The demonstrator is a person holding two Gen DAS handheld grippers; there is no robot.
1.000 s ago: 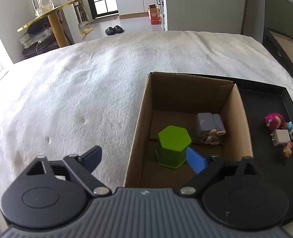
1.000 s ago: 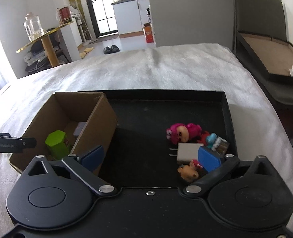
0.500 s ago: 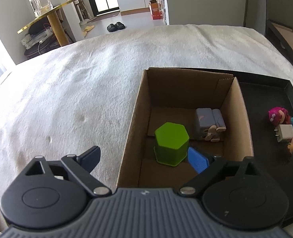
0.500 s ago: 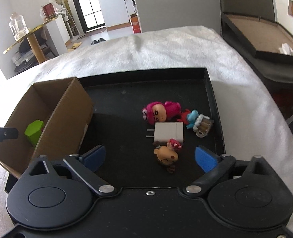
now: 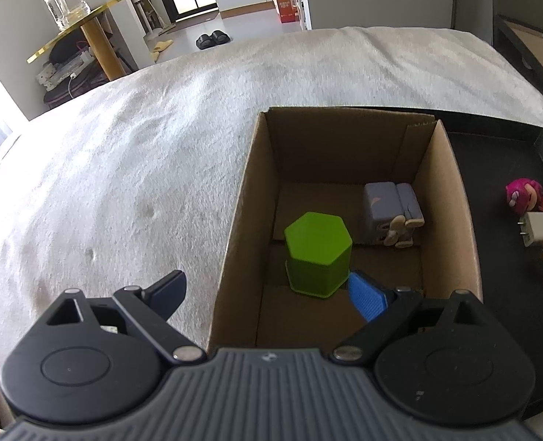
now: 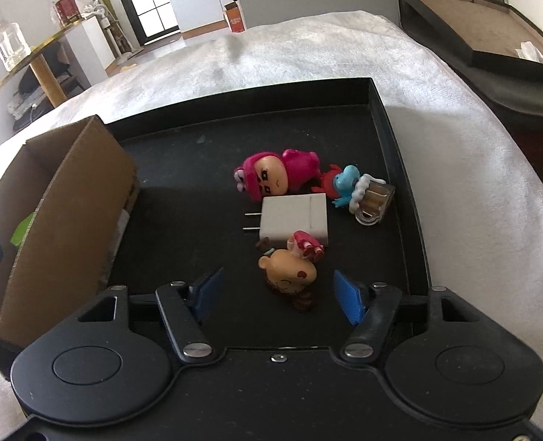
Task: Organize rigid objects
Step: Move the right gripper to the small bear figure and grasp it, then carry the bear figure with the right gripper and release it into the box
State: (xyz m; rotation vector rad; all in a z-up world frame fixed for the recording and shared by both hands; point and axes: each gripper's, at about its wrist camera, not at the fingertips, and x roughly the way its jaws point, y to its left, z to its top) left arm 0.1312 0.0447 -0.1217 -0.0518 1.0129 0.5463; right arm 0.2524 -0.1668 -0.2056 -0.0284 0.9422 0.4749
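Fleece-like white bedding carries a corrugated cardboard box standing at the left end of a shallow black tray. Inside the box sit a glossy green hexagonal block and a grey boxy toy. On the tray cluster a smooth white charger, a pink figurine and a small brown-haired figurine. Left gripper fingers gape wide, straddling the box's wall, holding nothing. Right gripper fingers spread wide either side of the brown-haired figurine, apart from it.

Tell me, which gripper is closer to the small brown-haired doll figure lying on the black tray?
Right. The right gripper is open with the small brown-haired doll figure just ahead, between its fingers. The left gripper is over at the cardboard box.
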